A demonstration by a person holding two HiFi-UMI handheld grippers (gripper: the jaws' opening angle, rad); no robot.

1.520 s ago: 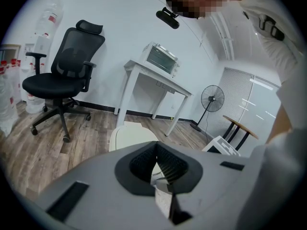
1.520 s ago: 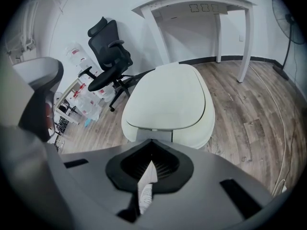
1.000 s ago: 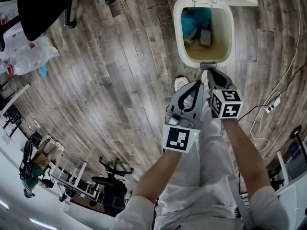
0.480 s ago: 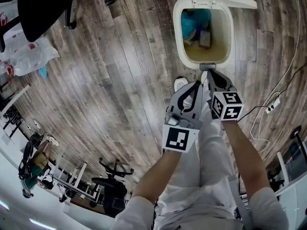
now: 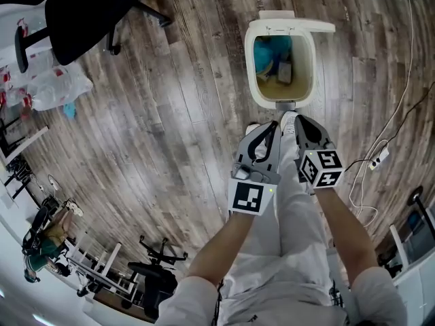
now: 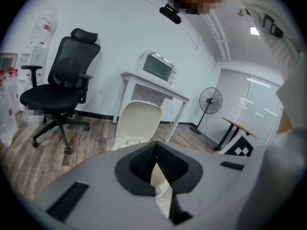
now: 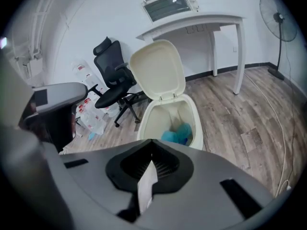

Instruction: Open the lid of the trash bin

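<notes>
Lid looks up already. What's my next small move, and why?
Probably pull both grippers back and stop: the lid stands upright behind the open bin, rubbish shows inside, and the left gripper and right gripper, both shut, hang short of the rim, touching nothing.

Smooth cream plastic trash bin (image 5: 249,66), grey-brown grained wood-plank floor (image 5: 177,80)

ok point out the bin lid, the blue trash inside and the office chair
bin lid (image 7: 158,71), right gripper view, inner face
blue trash (image 7: 176,134), right gripper view, its middle
office chair (image 6: 72,72), left gripper view, backrest
</notes>
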